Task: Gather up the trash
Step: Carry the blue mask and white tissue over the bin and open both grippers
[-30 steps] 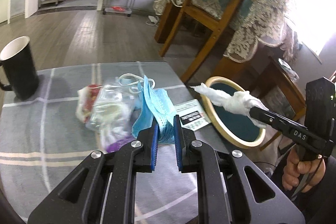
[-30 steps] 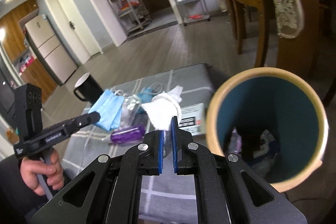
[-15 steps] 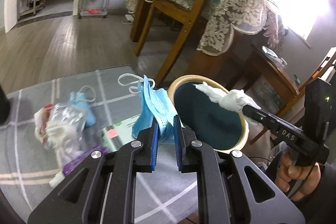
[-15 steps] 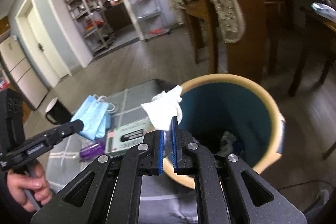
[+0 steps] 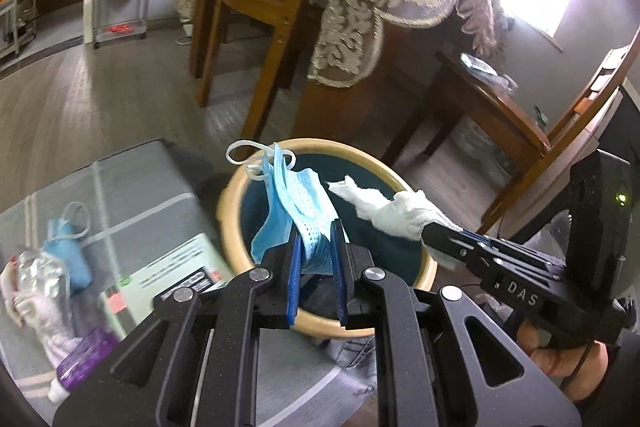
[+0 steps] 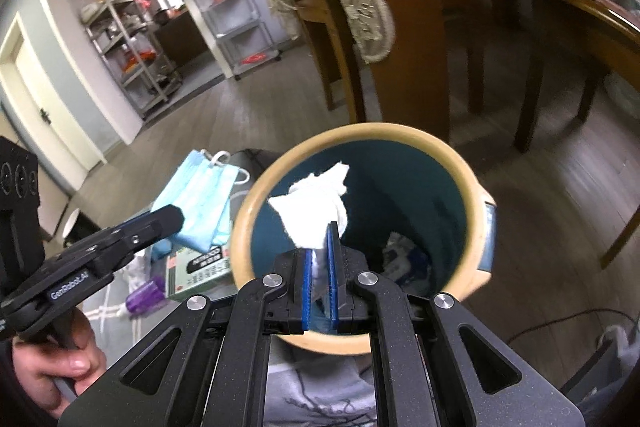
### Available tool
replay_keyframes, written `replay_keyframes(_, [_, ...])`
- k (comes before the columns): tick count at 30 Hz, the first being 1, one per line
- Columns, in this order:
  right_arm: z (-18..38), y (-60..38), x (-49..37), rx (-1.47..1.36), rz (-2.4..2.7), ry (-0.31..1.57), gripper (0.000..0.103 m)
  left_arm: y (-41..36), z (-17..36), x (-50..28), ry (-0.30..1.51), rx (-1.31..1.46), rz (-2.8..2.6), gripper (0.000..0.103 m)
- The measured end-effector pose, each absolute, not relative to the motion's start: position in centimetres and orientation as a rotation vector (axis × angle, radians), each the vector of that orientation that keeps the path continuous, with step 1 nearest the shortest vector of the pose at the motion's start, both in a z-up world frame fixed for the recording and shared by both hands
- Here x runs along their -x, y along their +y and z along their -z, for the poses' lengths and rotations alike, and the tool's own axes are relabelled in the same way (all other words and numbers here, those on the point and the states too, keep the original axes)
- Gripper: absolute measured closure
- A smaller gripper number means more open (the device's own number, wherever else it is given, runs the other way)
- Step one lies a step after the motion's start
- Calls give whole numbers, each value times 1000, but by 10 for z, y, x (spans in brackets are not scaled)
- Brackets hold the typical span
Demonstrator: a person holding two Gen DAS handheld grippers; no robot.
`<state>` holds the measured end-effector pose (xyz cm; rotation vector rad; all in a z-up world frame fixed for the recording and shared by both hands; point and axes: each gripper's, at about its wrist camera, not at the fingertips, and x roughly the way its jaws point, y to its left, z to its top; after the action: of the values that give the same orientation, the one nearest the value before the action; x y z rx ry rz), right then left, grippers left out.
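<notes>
The left hand-held gripper (image 5: 316, 251) is pinching a folded blue face mask (image 5: 298, 203) between its nearly closed jaws, the mask standing up from the pads with its white ear loops at the top, over the near rim of the round bin (image 5: 228, 223). The right hand-held gripper (image 6: 320, 259) is clamping a crumpled white tissue (image 6: 314, 205) the same way, directly above the bin's teal interior. On the grey desk (image 5: 140, 183) beside the bin are lying another blue mask (image 5: 66, 251), a purple wrapper (image 5: 82, 355) and a printed box (image 5: 172, 275).

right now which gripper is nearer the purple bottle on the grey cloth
Left. The left gripper is beside the purple bottle; the right gripper hangs over the bin.
</notes>
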<state>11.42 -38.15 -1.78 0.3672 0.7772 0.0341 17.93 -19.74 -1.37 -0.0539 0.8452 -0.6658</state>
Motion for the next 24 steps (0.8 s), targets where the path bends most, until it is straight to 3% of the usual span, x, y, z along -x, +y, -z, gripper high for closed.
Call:
replay_keyframes(12, [35,-400,-125,-432,16,844,94,-239,42,-200,943,-20,717,90])
replay_keyframes(16, [39,-401,-129,-443,23,866,88,-239,51,-203,981,-5,725,89])
replay_keyframes(20, [39,-404,-128,-454,33,864,70,-241,57,-202,992,-13,729,71])
replay_keyframes(24, [40,-406,-128,-466,35,860,65,-236,56,-200,980,-13,720,55])
